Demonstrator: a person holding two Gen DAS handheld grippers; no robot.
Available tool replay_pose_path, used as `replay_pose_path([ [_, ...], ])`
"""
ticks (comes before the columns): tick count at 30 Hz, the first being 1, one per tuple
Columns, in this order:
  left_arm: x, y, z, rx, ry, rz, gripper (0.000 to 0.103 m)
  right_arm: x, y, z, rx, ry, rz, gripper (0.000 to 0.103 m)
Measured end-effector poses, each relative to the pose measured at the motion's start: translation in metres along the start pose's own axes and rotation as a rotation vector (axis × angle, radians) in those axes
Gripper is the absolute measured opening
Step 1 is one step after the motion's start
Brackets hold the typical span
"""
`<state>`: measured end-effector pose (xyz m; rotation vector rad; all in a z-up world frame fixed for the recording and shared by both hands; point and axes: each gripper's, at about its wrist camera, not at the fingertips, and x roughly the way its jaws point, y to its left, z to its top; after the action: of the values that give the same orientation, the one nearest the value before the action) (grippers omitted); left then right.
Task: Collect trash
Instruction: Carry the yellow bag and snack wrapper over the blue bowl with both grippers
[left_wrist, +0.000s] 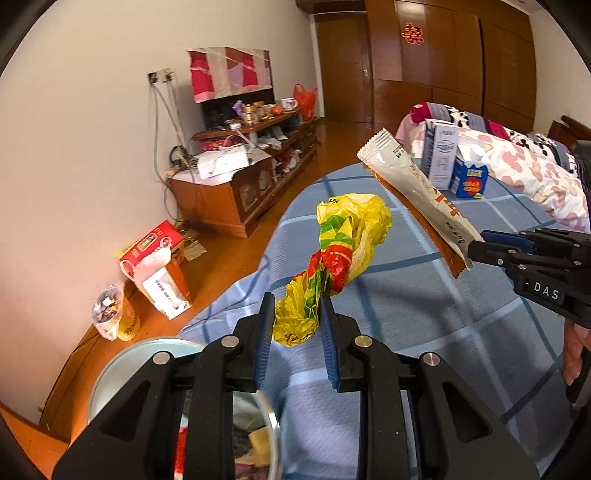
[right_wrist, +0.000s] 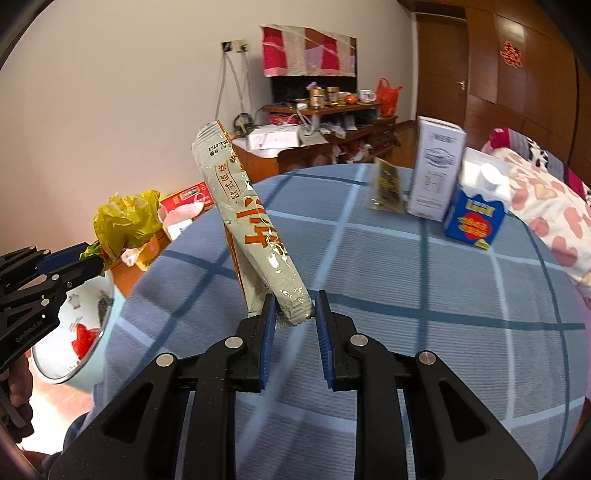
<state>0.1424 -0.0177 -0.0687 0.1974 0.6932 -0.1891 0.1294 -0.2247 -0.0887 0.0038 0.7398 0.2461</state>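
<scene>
My left gripper (left_wrist: 297, 314) is shut on a crumpled yellow plastic bag (left_wrist: 340, 251) with red and green print and holds it above the blue checked bed cover. The bag also shows at the left of the right wrist view (right_wrist: 125, 221). My right gripper (right_wrist: 295, 314) is shut on the end of a long grey snack wrapper (right_wrist: 251, 229), which sticks up and away. The same wrapper shows in the left wrist view (left_wrist: 417, 192) held by the right gripper (left_wrist: 476, 251). A light blue trash bin (right_wrist: 92, 332) with trash inside sits below the left gripper, beside the bed.
On the bed stand a white carton (right_wrist: 436, 170), a blue and white carton (right_wrist: 476, 218) and a small dark packet (right_wrist: 388, 184). A red box (left_wrist: 155, 266) and a bag of scraps (left_wrist: 109, 310) sit on the wooden floor. A cluttered wooden cabinet (left_wrist: 236, 184) lines the wall.
</scene>
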Motion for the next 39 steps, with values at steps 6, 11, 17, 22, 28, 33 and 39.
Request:
replay_pose_path([
  [6, -0.013, 0.019, -0.011, -0.024, -0.003, 0.037, 0.024, 0.003, 0.023, 0.000, -0.037, 0.009, 0.030, 0.022],
  [11, -0.020, 0.032, -0.022, -0.042, 0.001, 0.059, 0.024, 0.006, 0.041, -0.002, -0.065, 0.014, 0.051, 0.023],
  [17, -0.025, 0.045, -0.033, -0.059, 0.012, 0.088, 0.024, 0.010, 0.059, -0.005, -0.092, 0.025, 0.074, 0.023],
  [22, -0.030, 0.054, -0.040, -0.072, 0.019, 0.104, 0.024, 0.011, 0.070, -0.008, -0.113, 0.033, 0.089, 0.023],
  [28, -0.036, 0.062, -0.045, -0.078, 0.019, 0.117, 0.024, 0.011, 0.084, -0.007, -0.141, 0.034, 0.098, 0.023],
  [33, -0.039, 0.069, -0.050, -0.086, 0.022, 0.133, 0.024, 0.012, 0.095, -0.005, -0.167, 0.035, 0.110, 0.023],
  [39, -0.042, 0.079, -0.058, -0.101, 0.027, 0.150, 0.024, 0.012, 0.107, -0.005, -0.193, 0.037, 0.122, 0.023],
])
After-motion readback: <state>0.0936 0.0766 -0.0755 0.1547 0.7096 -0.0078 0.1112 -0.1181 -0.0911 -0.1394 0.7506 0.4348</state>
